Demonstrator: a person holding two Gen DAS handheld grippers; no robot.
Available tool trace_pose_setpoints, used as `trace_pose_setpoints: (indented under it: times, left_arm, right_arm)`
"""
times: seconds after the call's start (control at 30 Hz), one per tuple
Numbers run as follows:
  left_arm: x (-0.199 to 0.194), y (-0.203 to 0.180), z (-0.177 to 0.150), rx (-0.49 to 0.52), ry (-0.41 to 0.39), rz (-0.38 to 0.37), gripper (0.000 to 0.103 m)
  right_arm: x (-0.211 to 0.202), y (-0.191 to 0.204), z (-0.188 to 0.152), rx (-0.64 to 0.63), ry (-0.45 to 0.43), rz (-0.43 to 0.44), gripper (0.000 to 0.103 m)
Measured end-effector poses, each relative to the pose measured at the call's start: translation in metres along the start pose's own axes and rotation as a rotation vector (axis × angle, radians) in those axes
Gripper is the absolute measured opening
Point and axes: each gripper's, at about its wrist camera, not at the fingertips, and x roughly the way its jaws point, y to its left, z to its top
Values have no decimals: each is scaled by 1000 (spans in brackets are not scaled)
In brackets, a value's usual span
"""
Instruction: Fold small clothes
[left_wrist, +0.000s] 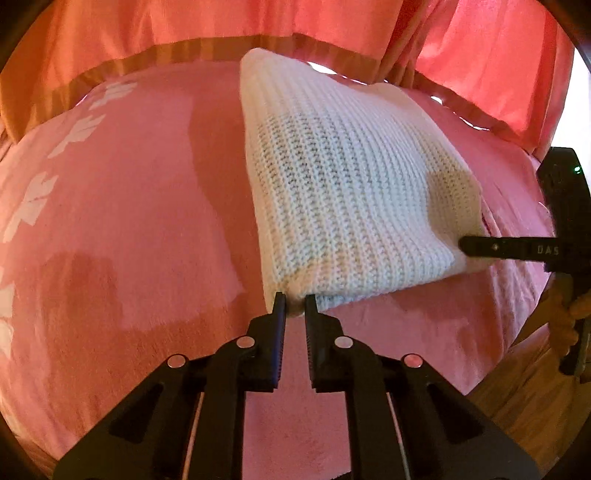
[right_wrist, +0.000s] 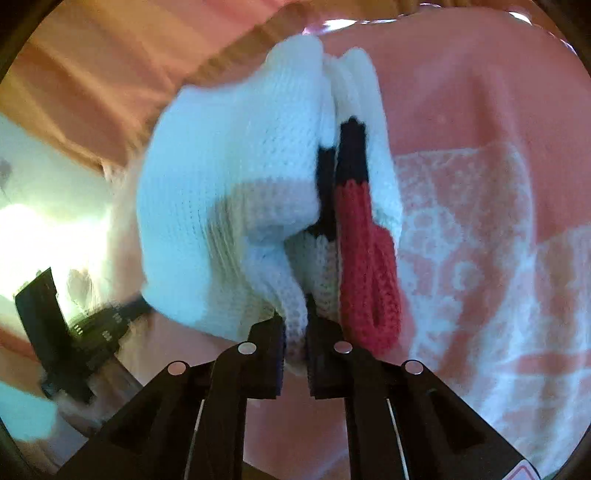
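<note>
Left wrist view shows the white knit garment (left_wrist: 343, 192) folded on the pink blanket (left_wrist: 129, 221), its near corner pinched in my left jaws (left_wrist: 294, 301); my right jaws (right_wrist: 295, 317) are clamped on the opposite edge, by the red-and-black trim (right_wrist: 365, 236). I should lift both corners together, keeping the layers stacked and the grips firm, so nothing slips.

The white knitted garment (left_wrist: 343, 184) is folded into a thick, roughly rectangular bundle and lies on the pink cloth (left_wrist: 129, 206). Its ribbed top layer is smooth. At the open edge, several layers show, with a black band (right_wrist: 351, 151) and a red ribbed part (right_wrist: 365, 258) between the white ones.
</note>
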Motion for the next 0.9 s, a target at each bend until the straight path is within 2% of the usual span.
trace_pose_setpoints:
  times: [0.07,0.13,0.2,0.23,0.27,0.3,0.33,0.43,0.5,0.6,0.7,0.77,0.8,0.83,0.87,0.9]
  left_arm:
    - [-3,4,-1,-21,7,-24,10]
    - [-8,6,-2,-20,-1,-47,13]
    - [-14,4,-4,-3,-16,-55,15]
    - [-20,3,-4,6,-27,-69,20]
    - [-25,1,-3,10,-36,-81,37]
    - [-30,1,-2,11,-51,-96,45]
    - [-38,0,1,6,-81,-111,59]
    - [-50,-3,13,21,-128,-138,65]
    - [-51,-4,20,28,-138,-139,71]
    - [-37,-10,24,69,-119,-126,71]
    - [-13,-12,20,91,-76,-127,71]
    - [0,-13,15,93,-43,-151,61]
    - [4,-14,14,95,-40,-133,56]
    - [5,-14,15,99,-42,-119,41]
    - [4,-12,16,102,-43,-110,25]
    - [2,-8,18,93,-38,-121,20]
  right_arm:
    - [-17,11,6,-24,-41,10,16]
    - [-32,18,11,-41,-72,-15,28]
    - [-47,20,22,-50,-103,-18,32]
    - [-50,24,30,-57,-110,-11,32]
    - [-51,26,36,-63,-116,-9,33]
    - [-55,28,42,-73,-119,-9,39]
    - [-51,33,54,-87,-112,-21,46]
    - [-51,35,69,-116,-87,-66,52]
    - [-58,31,68,-109,-80,-60,54]
    - [-61,20,52,-78,-75,-21,60]
    - [-50,7,36,-6,-35,55,60]
    - [-36,7,26,-4,-5,47,59]
    - [-30,8,23,-14,1,28,37]
    - [-26,10,21,-26,-6,10,9]
    - [-28,11,21,-21,-11,11,9]
    - [-40,14,20,-21,-56,16,8]
